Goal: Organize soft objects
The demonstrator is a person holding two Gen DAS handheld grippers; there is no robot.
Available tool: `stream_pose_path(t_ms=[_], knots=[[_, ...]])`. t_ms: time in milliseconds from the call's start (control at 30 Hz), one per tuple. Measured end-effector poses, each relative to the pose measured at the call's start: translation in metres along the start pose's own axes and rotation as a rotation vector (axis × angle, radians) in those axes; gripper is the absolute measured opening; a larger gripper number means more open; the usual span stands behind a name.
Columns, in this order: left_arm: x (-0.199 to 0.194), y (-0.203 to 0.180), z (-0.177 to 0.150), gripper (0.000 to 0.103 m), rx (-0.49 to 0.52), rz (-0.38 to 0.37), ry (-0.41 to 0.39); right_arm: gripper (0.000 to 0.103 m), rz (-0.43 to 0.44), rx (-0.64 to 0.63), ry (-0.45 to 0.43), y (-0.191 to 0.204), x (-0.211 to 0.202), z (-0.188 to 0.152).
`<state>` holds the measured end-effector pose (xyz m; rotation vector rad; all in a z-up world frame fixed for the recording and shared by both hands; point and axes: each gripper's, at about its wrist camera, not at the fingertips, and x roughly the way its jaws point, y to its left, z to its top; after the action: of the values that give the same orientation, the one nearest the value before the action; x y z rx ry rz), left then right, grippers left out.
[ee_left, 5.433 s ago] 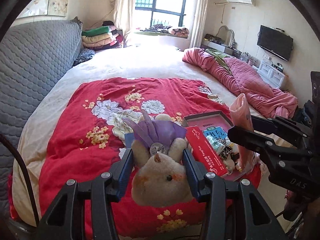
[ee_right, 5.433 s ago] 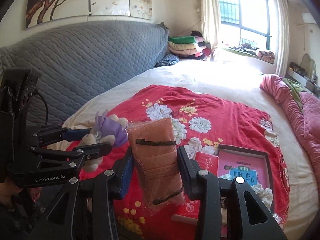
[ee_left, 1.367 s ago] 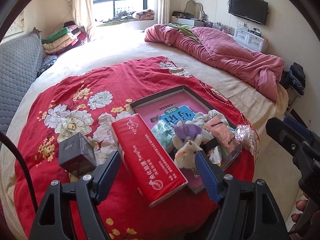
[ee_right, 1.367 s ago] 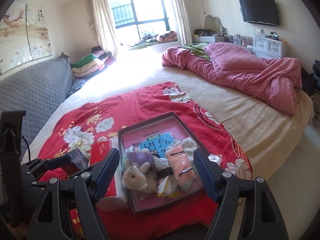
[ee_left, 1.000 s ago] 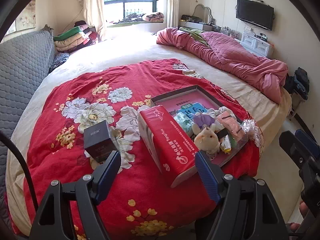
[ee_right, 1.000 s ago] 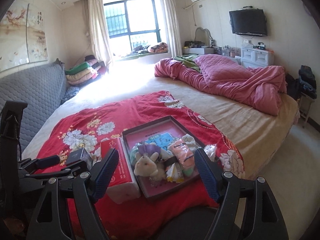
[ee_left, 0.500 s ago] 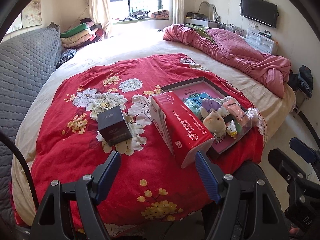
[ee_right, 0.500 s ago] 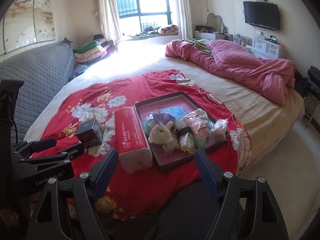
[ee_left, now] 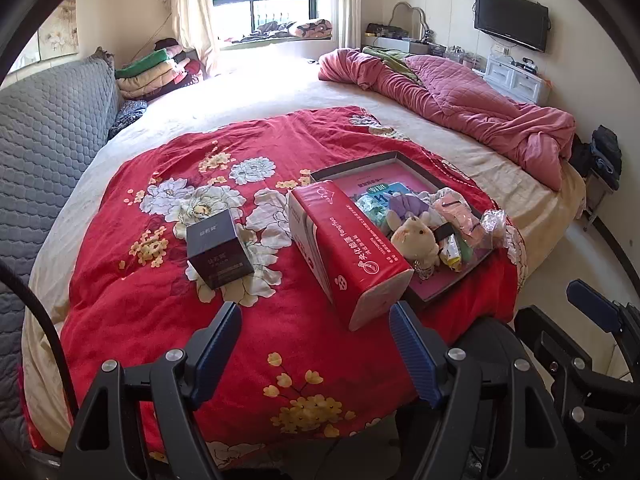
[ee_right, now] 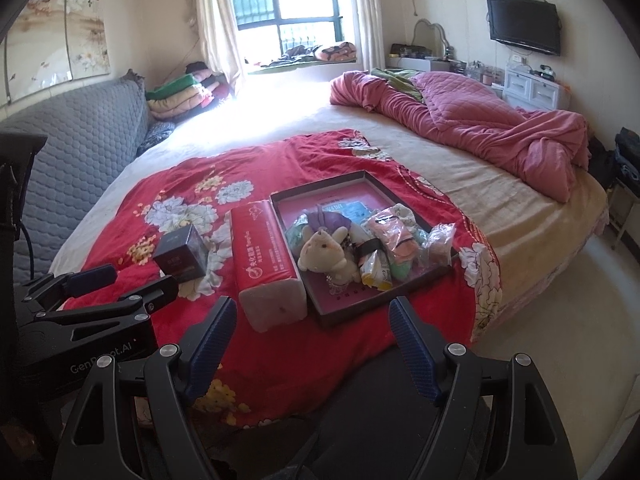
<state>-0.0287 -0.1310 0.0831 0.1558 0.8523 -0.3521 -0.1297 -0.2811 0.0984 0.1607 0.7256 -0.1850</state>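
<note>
One plush toy point(ee_right: 325, 254), two boxes point(ee_right: 269, 256)

Your light is daylight from the window point(ee_right: 294, 12) at the far wall; it burns the pale bed sheet point(ee_right: 256, 120) below it to blank white in both views; the red floral blanket point(ee_left: 168, 292) nearer you is evenly lit and sharp, with only soft shadows beside the boxes; your fisheye lenses bow the walls and leave black corners; the right wrist view looks a little hazier and duller at its lower edge.
</note>
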Motion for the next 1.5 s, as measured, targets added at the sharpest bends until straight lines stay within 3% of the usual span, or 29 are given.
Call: stream_pose_path(t_ms=[1500], knots=[[0.0010,0.0080,-0.0049,0.076,-0.014,0.042,0.023,0.080,-0.001,-0.021,-0.010,0.0033,-0.0007,-0.0004]])
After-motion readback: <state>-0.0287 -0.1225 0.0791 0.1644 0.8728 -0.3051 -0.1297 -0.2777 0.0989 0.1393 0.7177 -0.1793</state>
